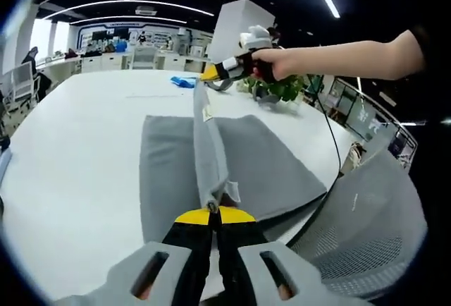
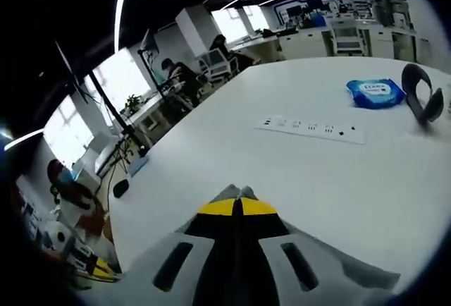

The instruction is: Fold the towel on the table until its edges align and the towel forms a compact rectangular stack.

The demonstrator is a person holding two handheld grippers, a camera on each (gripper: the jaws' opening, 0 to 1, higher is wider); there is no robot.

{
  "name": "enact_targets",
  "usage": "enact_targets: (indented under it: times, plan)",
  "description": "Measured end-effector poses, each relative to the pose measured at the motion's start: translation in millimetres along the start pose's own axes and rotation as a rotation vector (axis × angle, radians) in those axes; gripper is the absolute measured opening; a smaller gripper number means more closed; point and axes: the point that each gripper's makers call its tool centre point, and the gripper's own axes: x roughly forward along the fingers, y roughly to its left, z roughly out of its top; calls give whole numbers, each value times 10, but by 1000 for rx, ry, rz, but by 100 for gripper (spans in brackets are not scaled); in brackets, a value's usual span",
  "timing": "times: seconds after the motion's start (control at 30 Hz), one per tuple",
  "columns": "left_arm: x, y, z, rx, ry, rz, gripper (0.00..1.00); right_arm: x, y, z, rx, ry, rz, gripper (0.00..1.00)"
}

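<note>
A grey towel [image 1: 275, 168] lies flat on the white table [image 1: 70, 179]. One edge of it is lifted into a taut ridge running between both grippers. In the left gripper view my left gripper [image 1: 213, 214] is shut on the near end of that ridge at the table's front edge. A hand holds my right gripper [image 1: 210, 75] shut on the far end, above the towel's far side. In the right gripper view the right gripper [image 2: 237, 206] has its yellow tips closed, with a sliver of grey towel [image 2: 232, 192] peeking out past them.
A blue wipes packet [image 2: 375, 92], a white power strip [image 2: 310, 130] and a dark strap [image 2: 421, 94] lie on the table beyond the towel. A potted plant [image 1: 282, 91] and a cable [image 1: 331, 137] sit at the right. A mesh chair [image 1: 366, 228] stands by the table edge.
</note>
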Motion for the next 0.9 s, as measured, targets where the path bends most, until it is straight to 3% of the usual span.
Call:
enact_targets:
  times: [0.17, 0.5, 0.9]
  plan:
    - [13, 102, -71, -58, -12, 14, 1, 95, 11, -46, -4, 22, -4, 0]
    - [41, 246, -186, -81, 3, 29, 1, 295, 35, -211, -4, 78, -7, 0]
    - [24, 439, -346, -101, 18, 80, 4, 594, -57, -277, 147, 85, 11, 0]
